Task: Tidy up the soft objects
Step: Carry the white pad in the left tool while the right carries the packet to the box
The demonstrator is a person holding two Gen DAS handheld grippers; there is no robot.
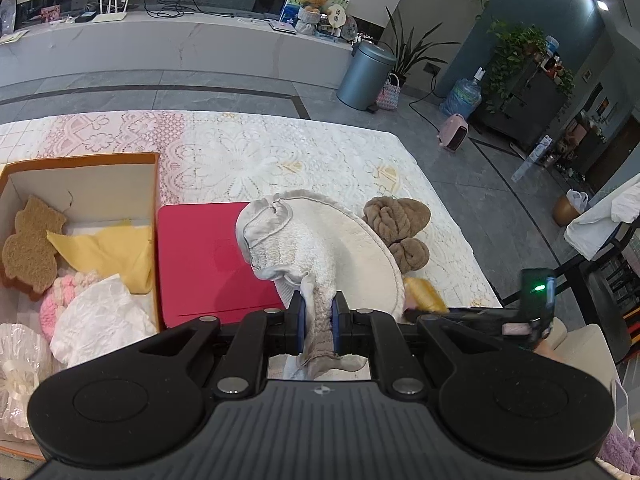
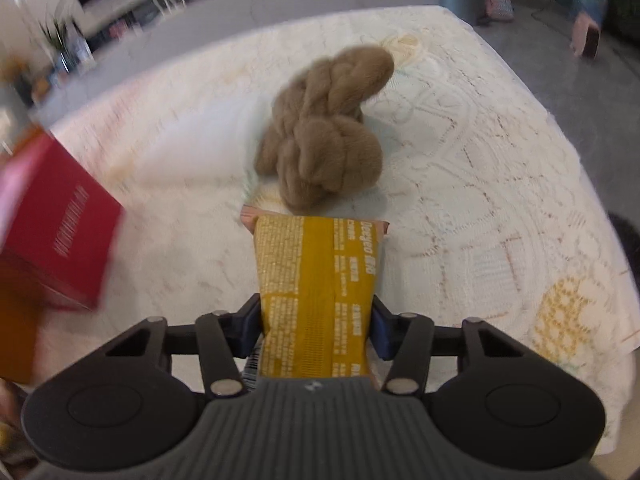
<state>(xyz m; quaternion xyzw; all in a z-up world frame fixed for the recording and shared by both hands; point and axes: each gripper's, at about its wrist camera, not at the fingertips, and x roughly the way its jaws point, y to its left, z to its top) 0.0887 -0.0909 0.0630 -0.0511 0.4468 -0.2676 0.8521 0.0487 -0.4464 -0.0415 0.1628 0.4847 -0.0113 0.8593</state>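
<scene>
- Pinching a grey-white ruffled cloth (image 1: 304, 248), the left gripper (image 1: 318, 320) has its blue pads nearly together on a bunched strip of the fabric; the rest of the cloth spreads out over the lace-covered table (image 1: 248, 152), partly lying on the red box lid (image 1: 200, 260).
- The right gripper (image 2: 316, 320) stands about half open, its pads against both edges of a yellow snack packet (image 2: 316, 280) that lies lengthwise between them.
- Just beyond the red box lid's right side, behind the cloth, sits a knotted brown plush towel (image 2: 320, 132), touching the packet's far end.
- Left of the lid, the orange-rimmed box (image 1: 80, 160) holds a brown sponge (image 1: 32, 240), a yellow cloth (image 1: 108, 252) and white wrapping.
</scene>
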